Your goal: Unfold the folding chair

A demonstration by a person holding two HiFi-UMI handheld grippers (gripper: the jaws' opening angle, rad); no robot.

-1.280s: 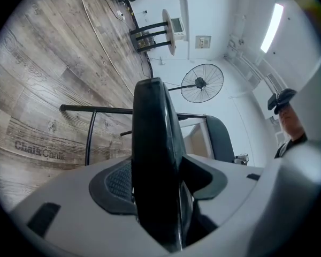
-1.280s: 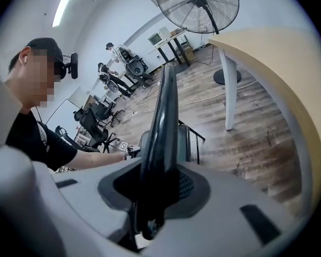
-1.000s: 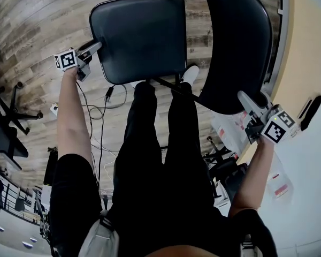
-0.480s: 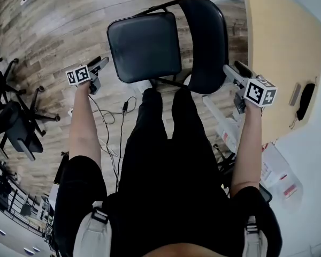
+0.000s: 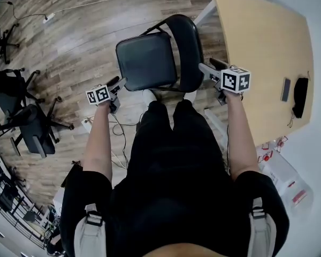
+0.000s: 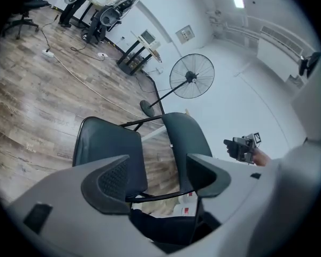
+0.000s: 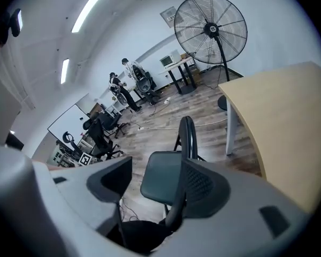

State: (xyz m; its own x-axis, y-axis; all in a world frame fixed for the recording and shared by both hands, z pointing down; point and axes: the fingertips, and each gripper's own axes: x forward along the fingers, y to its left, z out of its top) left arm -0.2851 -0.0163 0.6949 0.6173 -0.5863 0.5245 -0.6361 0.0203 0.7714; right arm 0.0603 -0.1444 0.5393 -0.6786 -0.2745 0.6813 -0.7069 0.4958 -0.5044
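The left gripper (image 5: pixel 118 83) hangs in the air just left of the folding chair (image 5: pixel 155 58). Its claw is spread and pinches nothing: in the left gripper view only the chair, further off, shows in the gap between the jaws. The chair stands on the wood floor (image 5: pixel 64 42) in front of the person's legs. Its seat (image 5: pixel 146 62) lies about flat and its backrest (image 5: pixel 189 44) rises along the seat's right edge, so the unfolding looks done or nearly so.

The right gripper (image 5: pixel 208 67) sits just beside the backrest without touching it. Its jaws have just been opening and now stand wide with nothing between the pads.

The step in hand looks like letting go and checking the result. To do it well, keep both claws spread and draw them off without catching the frame. Look at whether the seat has dropped fully to its stop. If it has not, press down on the seat's near edge with one gripper while the other steadies the backrest. The corner of the wooden table (image 5: pixel 262 42) is near the backrest on the right, so any nudge should go away from it.
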